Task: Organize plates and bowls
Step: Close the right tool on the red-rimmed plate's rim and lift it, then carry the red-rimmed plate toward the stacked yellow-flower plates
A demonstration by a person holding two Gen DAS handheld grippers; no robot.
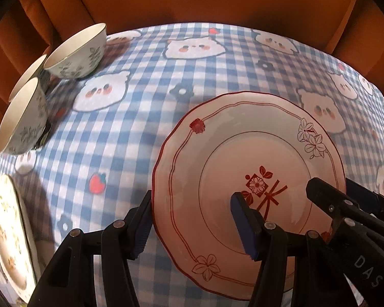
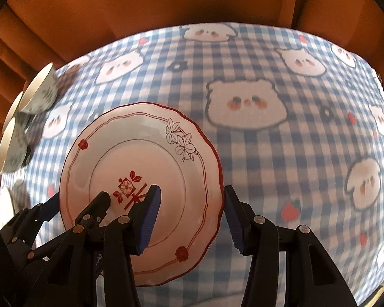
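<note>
Both claws clamp one plate (image 1: 243,153), held above the checked bench (image 1: 140,133): the left claw (image 1: 192,227) grips its left rim, the right claw (image 2: 192,217) its right rim. Three bowls (image 1: 76,53) sit far left.

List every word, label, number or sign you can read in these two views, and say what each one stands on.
"DAS": white letters on the black body of the right gripper, running off the picture's edge, so perhaps cut short.
One red brush-style character at the centre of the plate, partly hidden by a gripper pad; I cannot read it.
No readable text on the bowls or tablecloth.
</note>
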